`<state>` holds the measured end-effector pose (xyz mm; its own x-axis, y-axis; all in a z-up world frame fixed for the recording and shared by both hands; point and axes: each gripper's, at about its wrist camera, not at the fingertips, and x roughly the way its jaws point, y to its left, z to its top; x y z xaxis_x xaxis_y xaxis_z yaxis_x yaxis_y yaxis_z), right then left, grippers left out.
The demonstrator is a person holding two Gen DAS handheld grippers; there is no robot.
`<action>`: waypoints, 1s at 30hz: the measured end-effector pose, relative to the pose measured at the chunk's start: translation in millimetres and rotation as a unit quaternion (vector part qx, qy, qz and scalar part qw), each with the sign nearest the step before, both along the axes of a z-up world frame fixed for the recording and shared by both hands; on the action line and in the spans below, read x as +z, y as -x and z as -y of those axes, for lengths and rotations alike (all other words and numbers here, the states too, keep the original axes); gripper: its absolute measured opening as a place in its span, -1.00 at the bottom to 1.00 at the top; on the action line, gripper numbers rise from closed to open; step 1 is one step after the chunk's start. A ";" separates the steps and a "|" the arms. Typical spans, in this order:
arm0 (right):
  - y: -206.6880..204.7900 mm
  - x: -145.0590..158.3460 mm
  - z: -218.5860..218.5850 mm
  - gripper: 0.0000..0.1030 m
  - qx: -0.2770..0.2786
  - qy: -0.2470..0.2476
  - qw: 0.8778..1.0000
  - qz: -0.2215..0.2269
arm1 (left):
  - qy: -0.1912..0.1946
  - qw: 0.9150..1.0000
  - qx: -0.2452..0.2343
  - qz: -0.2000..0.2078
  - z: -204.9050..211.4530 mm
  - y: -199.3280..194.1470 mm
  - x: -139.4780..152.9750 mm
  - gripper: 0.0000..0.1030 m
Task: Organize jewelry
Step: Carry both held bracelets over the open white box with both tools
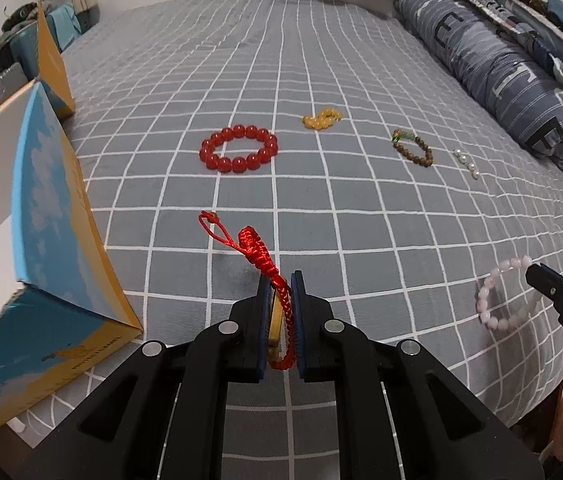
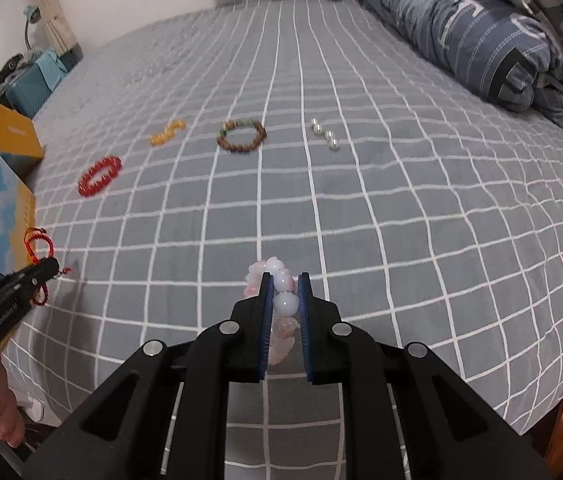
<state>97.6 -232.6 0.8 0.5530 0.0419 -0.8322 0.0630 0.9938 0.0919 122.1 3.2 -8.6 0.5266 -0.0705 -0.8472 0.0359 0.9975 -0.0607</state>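
My left gripper [image 1: 280, 278] is shut on a red braided cord bracelet [image 1: 259, 250], held above the bed; it also shows in the right wrist view [image 2: 37, 246]. My right gripper [image 2: 284, 276] is shut on a pale pink bead bracelet [image 2: 283, 294], also seen at the right of the left wrist view [image 1: 499, 292]. On the grey checked bedsheet [image 1: 321, 220] lie a red bead bracelet [image 1: 238, 148], a yellow bead bracelet [image 1: 321, 119], a brown wooden bead bracelet [image 1: 412, 147] and a few white pearls [image 1: 466, 162].
An open blue and yellow box [image 1: 41, 264] stands at the bed's left edge, its lid [image 1: 55, 68] raised behind. A rolled blue quilt [image 1: 493, 60] lies along the right. Bedside clutter [image 2: 29, 76] is at the far left.
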 end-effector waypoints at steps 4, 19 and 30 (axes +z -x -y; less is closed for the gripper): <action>1.7 8.9 0.0 -0.77 -0.004 0.000 1.000 0.023 | 0.002 1.000 0.001 0.011 -2.4 3.5 7.9 -0.81; 3.3 30.5 -17.4 -0.77 -0.004 0.039 0.995 0.093 | -0.021 0.997 0.010 0.071 -10.3 17.8 36.6 -0.81; -4.3 46.0 -39.6 -0.77 0.009 0.056 0.992 0.113 | -0.031 0.994 0.017 0.107 -23.3 29.1 62.4 -0.81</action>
